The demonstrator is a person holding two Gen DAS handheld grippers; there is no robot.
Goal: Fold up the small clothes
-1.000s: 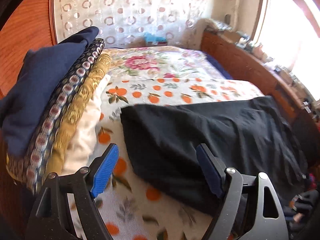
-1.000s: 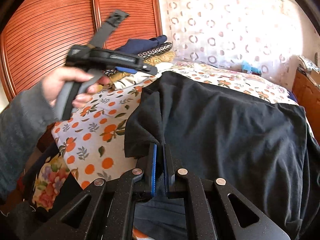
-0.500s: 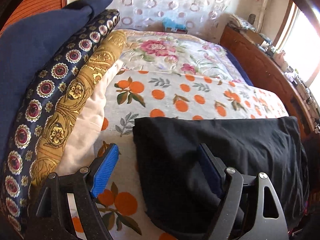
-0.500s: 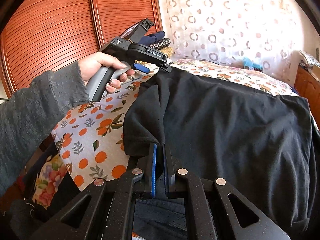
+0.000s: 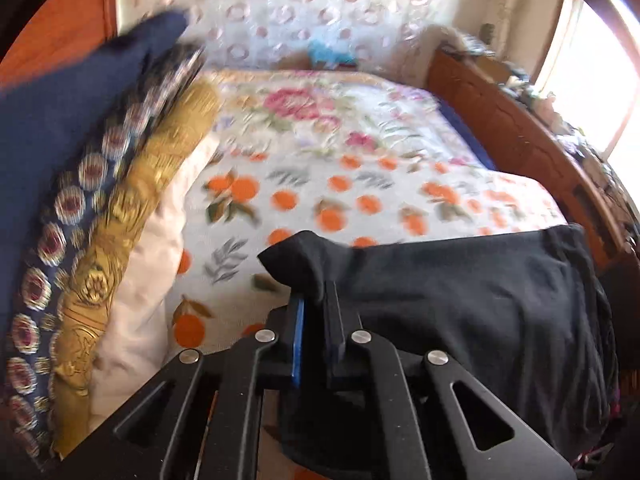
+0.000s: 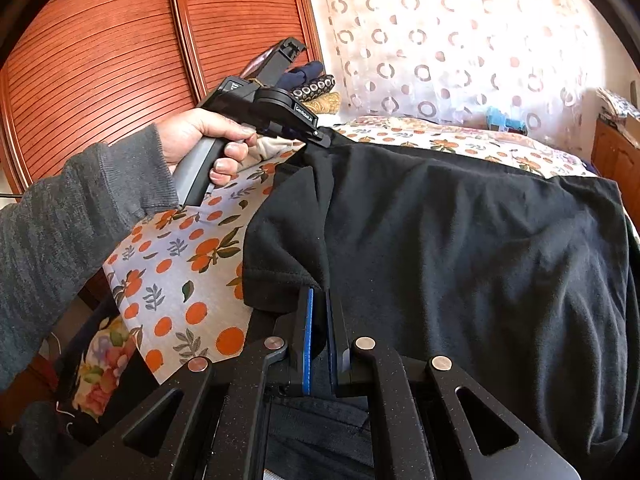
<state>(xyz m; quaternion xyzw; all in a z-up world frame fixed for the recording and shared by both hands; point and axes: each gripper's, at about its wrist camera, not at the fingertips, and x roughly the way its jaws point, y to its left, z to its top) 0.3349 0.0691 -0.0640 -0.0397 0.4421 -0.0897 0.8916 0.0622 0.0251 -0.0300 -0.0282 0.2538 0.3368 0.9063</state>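
Between the left gripper's [image 5: 314, 312] jaws a far-left corner of the black garment [image 5: 460, 292] is sitting pinched; those jaws have just been closing and are now clamping the cloth, which is bunching into a small peak above the pads. The right gripper [image 6: 318, 312] is likewise holding its jaws together on a near hemmed edge of the same garment, the hem folding over just above the fingertips.

Outward from the grips, the garment is lying spread across the bed [image 6: 180, 264], on the orange-print sheet, mostly flat with loose wrinkles toward the right. In the right wrist view a hand [image 6: 192, 136] in a grey sleeve [image 6: 60, 232] is gripping the left tool's handle at the far-left corner of the cloth.

At the far left, a stack [image 5: 80, 200] of folded fabrics (navy, patterned, gold, cream) is resting against the wooden wardrobe [image 6: 100, 60]. A curtain [image 6: 440, 40] is hanging behind the bed.

Progress, judged: the stack suggests several pieces are already folded. This garment is only at the start: two corners on the left side are secured, no fold is visible yet. Carrying that edge across and the later folds are all remaining.
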